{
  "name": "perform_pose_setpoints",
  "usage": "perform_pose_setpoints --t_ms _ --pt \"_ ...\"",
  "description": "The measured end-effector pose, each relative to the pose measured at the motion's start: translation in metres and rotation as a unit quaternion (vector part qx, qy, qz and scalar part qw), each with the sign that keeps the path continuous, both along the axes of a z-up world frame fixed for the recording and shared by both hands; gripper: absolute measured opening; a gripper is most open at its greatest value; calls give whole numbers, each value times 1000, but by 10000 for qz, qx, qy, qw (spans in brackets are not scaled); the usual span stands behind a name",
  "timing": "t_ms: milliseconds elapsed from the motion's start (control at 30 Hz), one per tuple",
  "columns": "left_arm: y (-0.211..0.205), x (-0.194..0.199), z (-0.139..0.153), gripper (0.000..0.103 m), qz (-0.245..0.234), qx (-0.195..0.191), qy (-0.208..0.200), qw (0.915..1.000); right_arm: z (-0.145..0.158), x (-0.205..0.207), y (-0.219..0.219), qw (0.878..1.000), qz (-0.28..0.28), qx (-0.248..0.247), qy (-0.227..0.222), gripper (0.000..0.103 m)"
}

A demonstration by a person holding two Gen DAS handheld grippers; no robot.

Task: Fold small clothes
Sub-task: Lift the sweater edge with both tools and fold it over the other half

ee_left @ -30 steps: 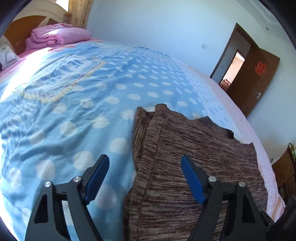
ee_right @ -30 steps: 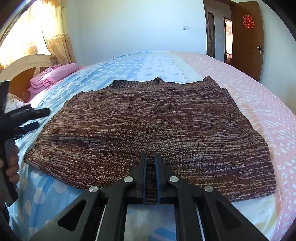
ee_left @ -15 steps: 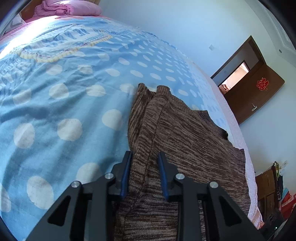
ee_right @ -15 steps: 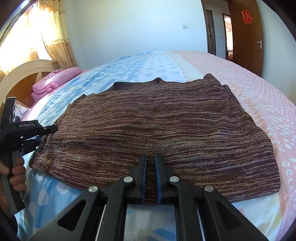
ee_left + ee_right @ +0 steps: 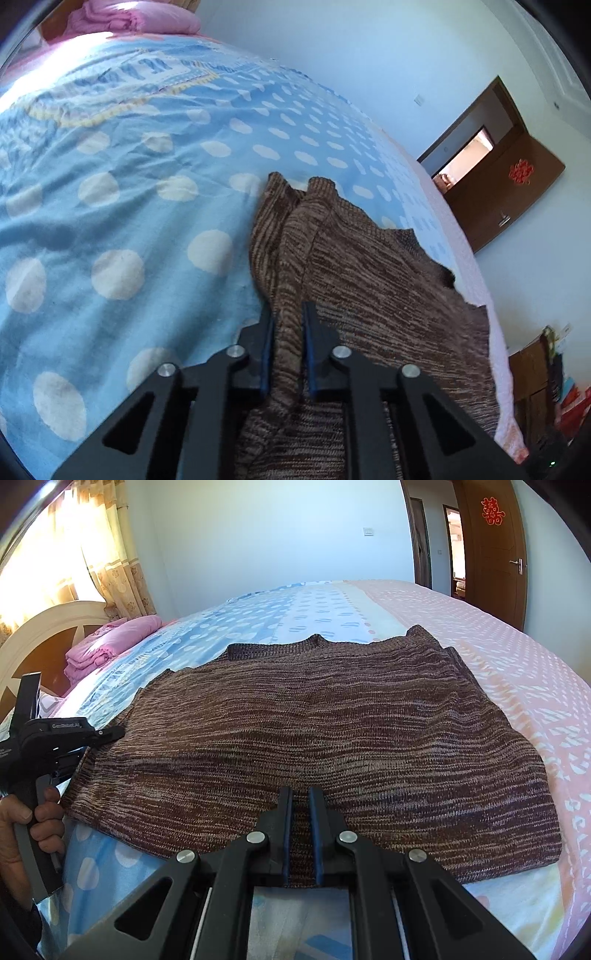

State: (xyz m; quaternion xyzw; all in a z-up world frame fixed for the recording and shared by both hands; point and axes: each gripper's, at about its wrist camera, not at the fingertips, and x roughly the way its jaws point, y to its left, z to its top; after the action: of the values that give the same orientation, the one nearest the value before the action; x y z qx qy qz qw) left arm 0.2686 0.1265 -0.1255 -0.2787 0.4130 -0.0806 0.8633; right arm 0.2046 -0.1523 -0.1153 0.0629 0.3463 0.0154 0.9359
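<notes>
Blue polka-dot bedding (image 5: 155, 206) fills the left wrist view and turns pink toward the right of the right wrist view. Spread flat across the middle of it lies a brown knitted sweater (image 5: 332, 731). At lower centre the right gripper (image 5: 301, 805) is clamped on the sweater's near hem. The left gripper (image 5: 287, 317) has just been closing, and its pads now pinch a bunched fold of the sweater's side edge. Folded pink laundry (image 5: 110, 646) sits at upper left.

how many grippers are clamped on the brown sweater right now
2. The left gripper pinches a raised fold at the brown sweater's left edge, its jaws having just closed. The right gripper clamps the near hem, at about its middle.
</notes>
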Motion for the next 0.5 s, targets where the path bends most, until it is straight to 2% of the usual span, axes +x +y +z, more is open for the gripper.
perform_pose_setpoints --t_ms 67,167,300,367,467,500 --pt "-2 -1 1 13 -15 87 -50 9999 6 2 4 9999 20 -83 68 9" --pt "-11 -1 4 13 -27 374 -110 9992 21 9 16 9996 261 67 -97 9" --pt "-6 0 1 16 21 205 -79 9998 34 39 33 9976 473 474 -170 9" --pt "-4 0 0 17 49 145 -69 9999 31 57 45 9976 556 408 -91 9" --pt "-6 0 1 18 56 207 -58 9998 7 78 53 9954 654 565 408 9" --pt "-7 0 1 18 57 236 -57 9997 7 78 51 9953 650 612 366 8"
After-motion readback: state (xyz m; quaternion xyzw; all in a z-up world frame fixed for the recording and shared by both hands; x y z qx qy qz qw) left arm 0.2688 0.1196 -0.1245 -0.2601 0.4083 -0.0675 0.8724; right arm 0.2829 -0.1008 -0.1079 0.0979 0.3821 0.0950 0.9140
